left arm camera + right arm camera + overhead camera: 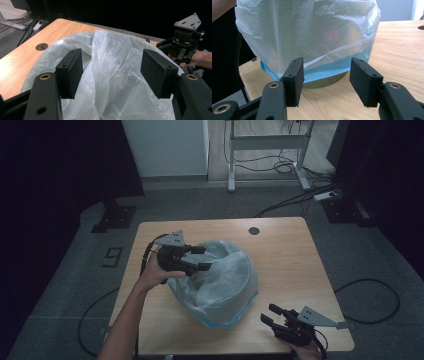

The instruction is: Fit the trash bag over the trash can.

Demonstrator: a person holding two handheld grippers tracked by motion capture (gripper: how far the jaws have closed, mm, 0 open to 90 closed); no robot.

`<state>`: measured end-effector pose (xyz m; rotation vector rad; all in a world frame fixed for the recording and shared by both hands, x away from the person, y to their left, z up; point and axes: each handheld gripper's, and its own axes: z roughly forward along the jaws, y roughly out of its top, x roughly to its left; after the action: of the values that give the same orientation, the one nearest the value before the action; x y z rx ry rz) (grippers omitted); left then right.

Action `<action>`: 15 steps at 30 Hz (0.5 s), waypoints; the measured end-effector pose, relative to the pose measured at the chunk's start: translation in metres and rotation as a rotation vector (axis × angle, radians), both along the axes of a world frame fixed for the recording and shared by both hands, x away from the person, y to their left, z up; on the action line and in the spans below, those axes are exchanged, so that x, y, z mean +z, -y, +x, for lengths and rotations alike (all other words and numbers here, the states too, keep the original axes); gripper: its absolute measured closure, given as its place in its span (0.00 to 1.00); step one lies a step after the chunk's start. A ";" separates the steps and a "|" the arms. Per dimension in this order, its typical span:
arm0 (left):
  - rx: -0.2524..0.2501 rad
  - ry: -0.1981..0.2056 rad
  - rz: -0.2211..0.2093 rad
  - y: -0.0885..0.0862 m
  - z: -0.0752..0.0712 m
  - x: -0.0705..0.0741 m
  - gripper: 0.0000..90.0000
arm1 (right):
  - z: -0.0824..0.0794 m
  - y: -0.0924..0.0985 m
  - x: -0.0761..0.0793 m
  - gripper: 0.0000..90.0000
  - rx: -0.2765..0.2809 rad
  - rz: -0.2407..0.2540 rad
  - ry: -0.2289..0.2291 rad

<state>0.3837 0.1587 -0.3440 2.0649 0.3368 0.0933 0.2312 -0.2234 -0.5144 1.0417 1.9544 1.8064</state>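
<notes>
Bag-lining step underway. High view: left gripper [199, 258] spread, unclenched, over plastic bag [225, 285] draping bin [220, 322], probably a bin.
Left gripper view: film between jaws, ungrasped.
Right gripper view: right gripper [325, 75] released, bag hem just ahead; next, pinch hem, tug down.

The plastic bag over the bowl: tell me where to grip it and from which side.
Probably grip the plastic bag at the loose upright fold near its top, coming in from the person's left side with the left gripper. That fold stands free of the bowl, and it already lies between the open jaws. The lower blue hem looks stretched tight around the bowl, so it offers little slack to pinch.
</notes>
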 end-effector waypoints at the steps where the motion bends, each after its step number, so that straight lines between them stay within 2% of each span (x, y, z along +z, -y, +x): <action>1: -0.004 -0.001 0.005 0.002 0.001 0.000 0.38 | 0.000 0.001 0.000 0.49 -0.001 -0.001 0.000; 15: -0.041 -0.027 0.059 0.025 0.010 -0.001 0.38 | 0.000 0.004 0.001 0.49 -0.008 0.005 0.002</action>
<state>0.3941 0.1339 -0.3449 2.1316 0.3118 0.0515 0.2307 -0.2273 -0.5136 1.0475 1.9427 1.8078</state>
